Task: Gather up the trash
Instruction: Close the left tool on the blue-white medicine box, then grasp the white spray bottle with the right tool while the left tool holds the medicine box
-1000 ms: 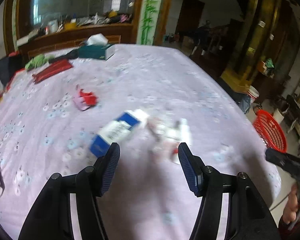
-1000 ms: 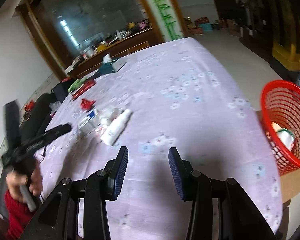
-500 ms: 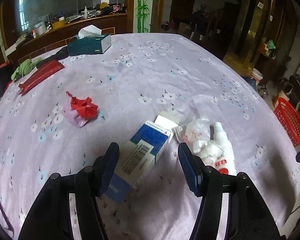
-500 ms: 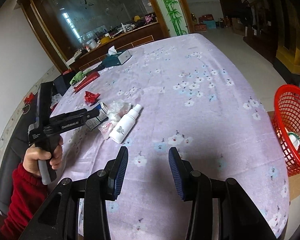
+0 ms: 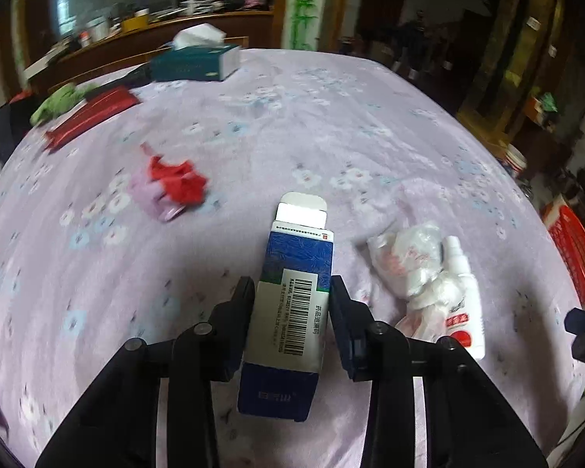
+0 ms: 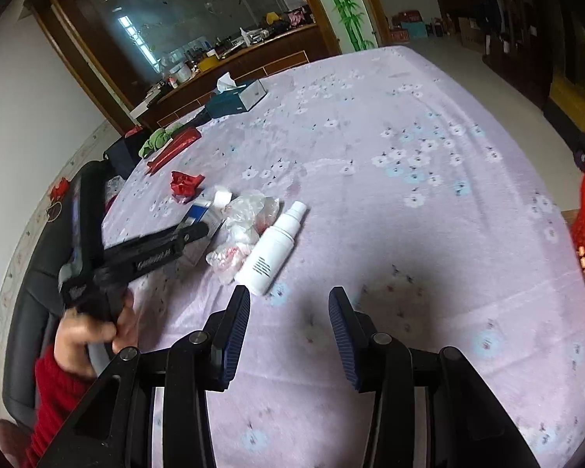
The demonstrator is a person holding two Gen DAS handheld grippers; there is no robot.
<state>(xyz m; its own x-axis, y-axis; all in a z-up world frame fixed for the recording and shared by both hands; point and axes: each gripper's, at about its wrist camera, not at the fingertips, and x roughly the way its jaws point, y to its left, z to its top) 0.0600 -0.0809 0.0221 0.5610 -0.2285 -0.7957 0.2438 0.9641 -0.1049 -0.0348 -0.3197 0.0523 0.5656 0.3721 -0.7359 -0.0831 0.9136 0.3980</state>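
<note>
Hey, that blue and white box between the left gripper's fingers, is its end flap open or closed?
Open. The blue and white box has its far white flap sticking out flat, uncovered. Whether anything is inside, cannot tell.

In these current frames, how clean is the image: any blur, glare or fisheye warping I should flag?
Left wrist view: the blue-and-white carton between the left gripper pads is sharp, barcode readable; its open flap is blown out white; the tissue box is smeared; table edge bows.
Right wrist view: the hand is blurred; the white spray bottle is crisp; shadow lies ahead of the right gripper.
</note>
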